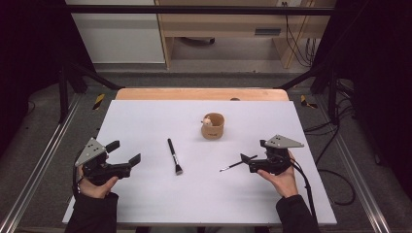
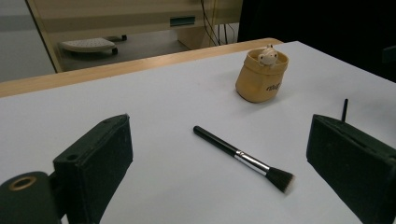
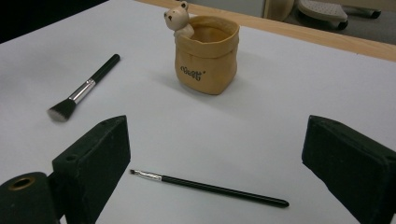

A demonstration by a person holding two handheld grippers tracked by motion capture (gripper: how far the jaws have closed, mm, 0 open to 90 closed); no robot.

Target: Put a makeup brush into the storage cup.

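1. Hovering low over the desk [image 1: 145,121], left tongs [image 1: 127,153] sit at the near-left w/ jaws wide apart, nothing between them.
2. Right tongs [image 1: 248,161] are at the near-right, jaws also spread wide & holding nothing. In the right gripper view the thin brush lies on the desk between the jaws; can't tell if either jaw touches it.
3. Thin liner brush [image 3: 205,185]: black handle, small silver ferrule, tiny tip. In the high view it lies flat just in front of the right tongs, tip pointing toward the desk's middle [image 1: 237,165].
4. Big makeup brush [image 1: 175,156]: black handle, silver ferrule, fluffy dark head. Lies flat near desk centre, between the 2 tongs but well apart from both, head toward the person. Left gripper view has it ahead of the open jaws [image 2: 245,159].
5. Tan pouch-shaped holder [image 1: 213,126] stands upright beyond both brushes, a small bear figure [image 3: 178,18] perched on its rim; dark lettering on its front.
6. Holder's inside looks empty from the right gripper view; both brushes are outside it, on the white desk top.
7. A person's hand [image 1: 282,178] grips each tool from the near edge, dark sleeves.
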